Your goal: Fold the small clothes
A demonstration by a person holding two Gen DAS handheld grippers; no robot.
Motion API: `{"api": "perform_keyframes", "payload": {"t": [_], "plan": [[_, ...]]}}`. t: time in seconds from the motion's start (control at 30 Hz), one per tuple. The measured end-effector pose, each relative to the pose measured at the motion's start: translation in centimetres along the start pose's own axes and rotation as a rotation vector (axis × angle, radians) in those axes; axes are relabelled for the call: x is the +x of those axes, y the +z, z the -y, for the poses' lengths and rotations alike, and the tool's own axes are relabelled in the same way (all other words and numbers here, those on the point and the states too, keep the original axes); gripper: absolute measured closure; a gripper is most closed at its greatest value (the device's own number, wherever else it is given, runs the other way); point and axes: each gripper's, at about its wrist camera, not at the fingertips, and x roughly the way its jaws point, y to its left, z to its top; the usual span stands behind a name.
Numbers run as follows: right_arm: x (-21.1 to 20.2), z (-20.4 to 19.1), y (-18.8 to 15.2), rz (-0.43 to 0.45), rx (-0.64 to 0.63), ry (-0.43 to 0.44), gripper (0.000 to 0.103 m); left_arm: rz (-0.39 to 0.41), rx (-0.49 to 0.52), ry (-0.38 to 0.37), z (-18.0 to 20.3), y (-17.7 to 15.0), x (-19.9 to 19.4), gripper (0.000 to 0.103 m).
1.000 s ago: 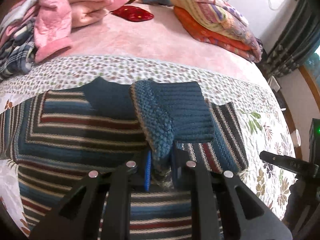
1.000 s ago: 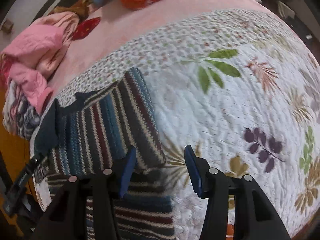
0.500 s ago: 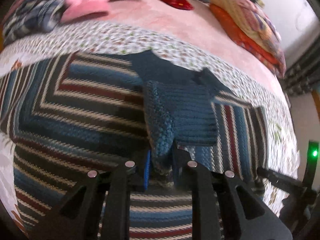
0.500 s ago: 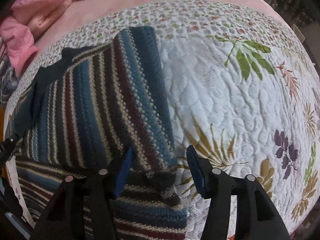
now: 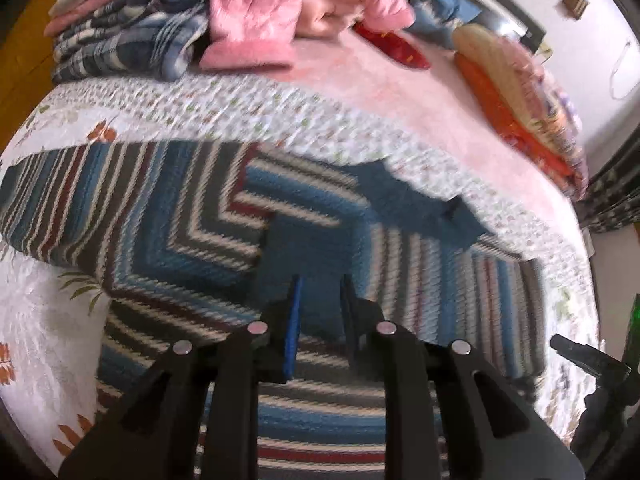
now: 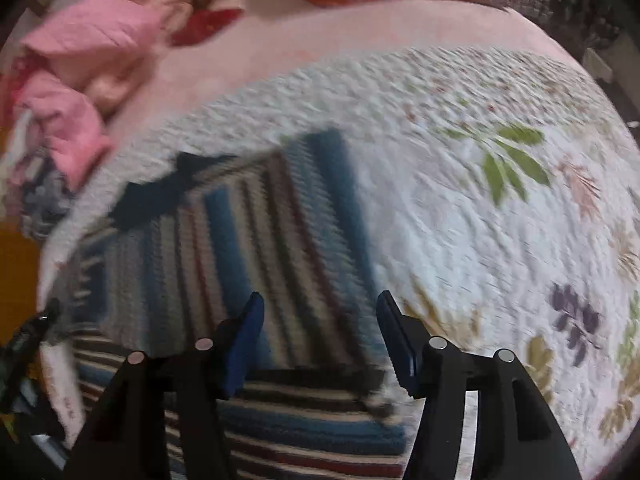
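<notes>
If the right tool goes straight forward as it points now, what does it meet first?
Most likely the striped sweater: its folded sleeve lies directly ahead of the open right tool. Blur makes depth uncertain.

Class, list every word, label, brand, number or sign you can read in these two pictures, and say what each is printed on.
None can be read. The striped sweater, the floral quilt and both grippers show no legible text. The small plaque on the wall is too blurred to tell whether it bears writing.

A bed (image 5: 360, 80) under a floral quilt (image 6: 460, 208), striped sweater (image 5: 168, 216) flat on it, clothes piles (image 5: 132, 40) behind
</notes>
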Motion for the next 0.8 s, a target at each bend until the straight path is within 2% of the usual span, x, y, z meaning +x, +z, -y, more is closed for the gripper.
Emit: {"api": "perform_keyframes", "payload": {"t": [0.03, 0.1, 0.2, 0.33, 0.4, 0.5, 0.57, 0.63, 0.73, 0.8], "plan": [[0.0, -0.5, 0.0, -0.002, -0.011, 0.036, 0.044, -0.004, 0.016, -0.008, 0.7, 0.1, 0.2, 0.068], [0.6, -1.3, -0.2, -0.028, -0.024, 0.076, 0.044, -0.038, 0.056, -0.022, 2.2, -0.1, 1.4, 0.065], [2.4, -2.0, -0.9, -0.077, -0.051, 0.039, 0.044, -0.105, 0.067, 0.009, 2.5, -0.8, 4.0, 0.064], [4.2, -1.4, -1.8, -0.118, -0.041, 0.005, 0.045, -0.223, 0.027, 0.057, 0.8, -1.6, 8.0, 0.066], [4.5, -1.4, -1.5, -0.12, -0.039, 0.006, 0.045, -0.21, 0.027, 0.039, 0.4, -1.4, 8.1, 0.066], [3.4, -1.9, -1.0, -0.104, -0.032, 0.025, 0.045, -0.211, 0.03, 0.021, 0.1, -0.7, 6.7, 0.064], [2.2, -2.2, -0.7, -0.084, -0.017, 0.061, 0.045, -0.185, 0.06, 0.012, -0.8, 0.2, 4.3, 0.06], [0.9, -2.7, -0.4, -0.06, -0.001, 0.101, 0.042, -0.153, 0.088, 0.031, -2.0, 1.0, 2.2, 0.045], [-0.6, -3.5, -0.3, -0.031, -0.005, 0.12, 0.037, -0.11, 0.096, 0.087, -5.7, 2.0, -1.5, 0.033], [-1.3, -4.2, -0.1, -0.022, -0.016, 0.118, 0.034, -0.099, 0.066, 0.134, -9.3, 2.7, -3.6, 0.023]]}}
